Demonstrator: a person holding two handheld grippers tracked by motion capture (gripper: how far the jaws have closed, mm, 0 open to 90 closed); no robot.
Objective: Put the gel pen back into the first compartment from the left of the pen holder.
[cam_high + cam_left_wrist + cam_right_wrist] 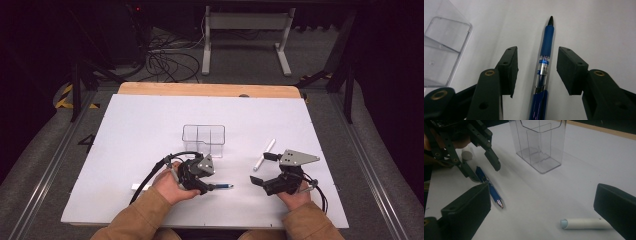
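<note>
A blue pen (pixel 544 67) lies flat on the white table sheet (pixel 150 120), tip pointing away in the left gripper view. My left gripper (pixel 538 55) is lowered over it with one jaw on each side, and a gap shows between each pad and the barrel. In the high view the pen (pixel 223 186) pokes out to the right of the left gripper (pixel 206 188). My right gripper (pixel 262 168) stands wide open with nothing between its jaws. A white marker (pixel 263 154) lies just beyond it, near the right jaw in the right gripper view (pixel 584 223).
A clear plastic organiser (pixel 203 140) with compartments stands upright mid-table, just behind the left gripper, empty as far as I can see. A small white cylinder (pixel 136 187) lies left of the left hand. The table's wooden edge (pixel 210 89) runs along the far side.
</note>
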